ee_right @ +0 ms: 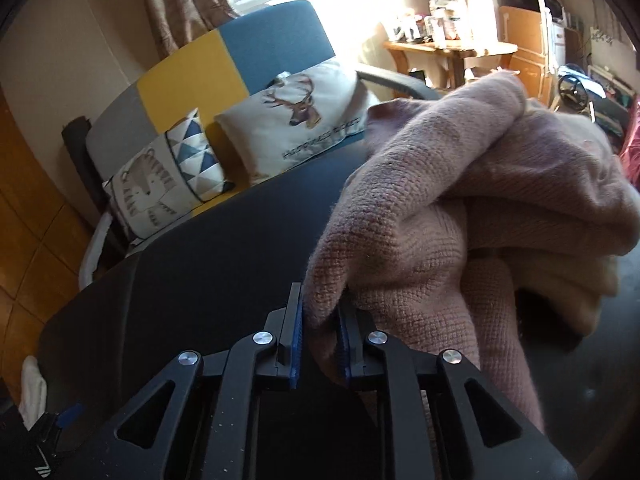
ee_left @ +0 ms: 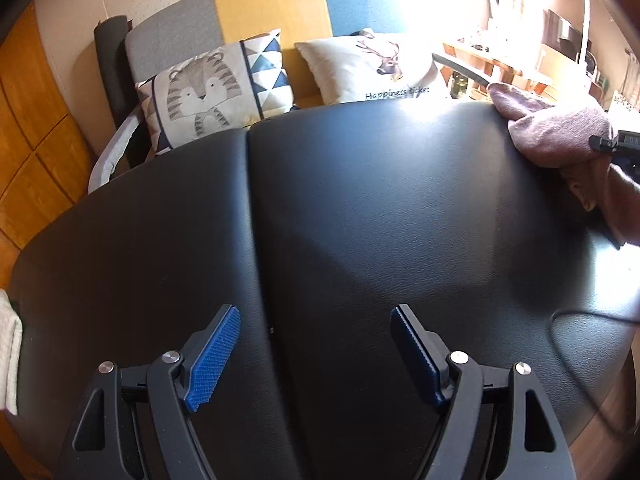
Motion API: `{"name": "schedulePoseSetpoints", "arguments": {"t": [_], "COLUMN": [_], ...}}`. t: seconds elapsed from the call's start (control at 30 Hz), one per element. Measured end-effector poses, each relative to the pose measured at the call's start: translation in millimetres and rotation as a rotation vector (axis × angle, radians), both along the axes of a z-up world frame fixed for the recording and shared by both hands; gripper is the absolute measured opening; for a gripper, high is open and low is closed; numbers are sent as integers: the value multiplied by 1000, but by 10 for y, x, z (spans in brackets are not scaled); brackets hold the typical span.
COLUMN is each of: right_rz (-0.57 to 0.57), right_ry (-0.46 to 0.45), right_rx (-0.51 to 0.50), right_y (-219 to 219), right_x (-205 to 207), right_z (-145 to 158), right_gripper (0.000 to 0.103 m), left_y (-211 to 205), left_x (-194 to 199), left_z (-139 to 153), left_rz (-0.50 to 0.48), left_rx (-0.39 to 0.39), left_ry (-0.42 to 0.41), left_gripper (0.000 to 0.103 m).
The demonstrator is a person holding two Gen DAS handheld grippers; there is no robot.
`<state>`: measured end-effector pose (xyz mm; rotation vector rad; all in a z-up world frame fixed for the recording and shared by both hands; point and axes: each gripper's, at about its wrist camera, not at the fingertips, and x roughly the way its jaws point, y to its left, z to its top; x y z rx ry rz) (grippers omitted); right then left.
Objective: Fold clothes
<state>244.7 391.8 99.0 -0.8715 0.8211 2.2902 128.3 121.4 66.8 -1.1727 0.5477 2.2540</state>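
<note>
A bunched pink knit sweater (ee_right: 460, 208) fills the right wrist view, hanging over the right side of the black padded table (ee_right: 200, 272). My right gripper (ee_right: 320, 312) is shut on a fold of that sweater, the blue pads pinching the knit between them. In the left wrist view the sweater (ee_left: 560, 136) shows as a heap at the table's far right edge, with part of the right gripper's black body (ee_left: 612, 144) against it. My left gripper (ee_left: 316, 316) hangs open over the bare black table (ee_left: 360, 200), nothing between its blue pads.
Behind the table stands a grey, yellow and blue sofa (ee_left: 272, 12) with a tiger cushion (ee_left: 208, 92) and a deer cushion (ee_left: 376, 68). A white cloth (ee_left: 10, 352) hangs at the table's left edge. A wooden shelf with clutter (ee_right: 448, 44) stands at the far right.
</note>
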Motion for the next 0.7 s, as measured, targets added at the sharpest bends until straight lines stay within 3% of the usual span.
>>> {"name": "schedulePoseSetpoints", "arguments": {"t": [0.3,0.37,0.47,0.63,0.7], "right_rz": [271,339,443,550,537], "right_ry": [60,72,63,96,117], "right_rx": [-170,-230,-302,-279,-206], "right_y": [-1239,-1502,-1936,-2385,-2372], "right_x": [-841,-969,-1149,-1227,-1154], "right_z": [-396,-485,-667,-731,-616], "right_gripper": [11,0,0,0,1], "left_y": [-435,-564,-769,-1082,-1171], "left_x": [-255,-324,-429,-578,-600], "left_z": [-156,-182,-215,-246,-236], "left_rz": [107,140,193,277,288], "left_rx": [-25,-29,-33,-33,-16], "left_ry": [-14,-10,-7,-13,-16], "left_gripper": [79,79,79,79,79]}}
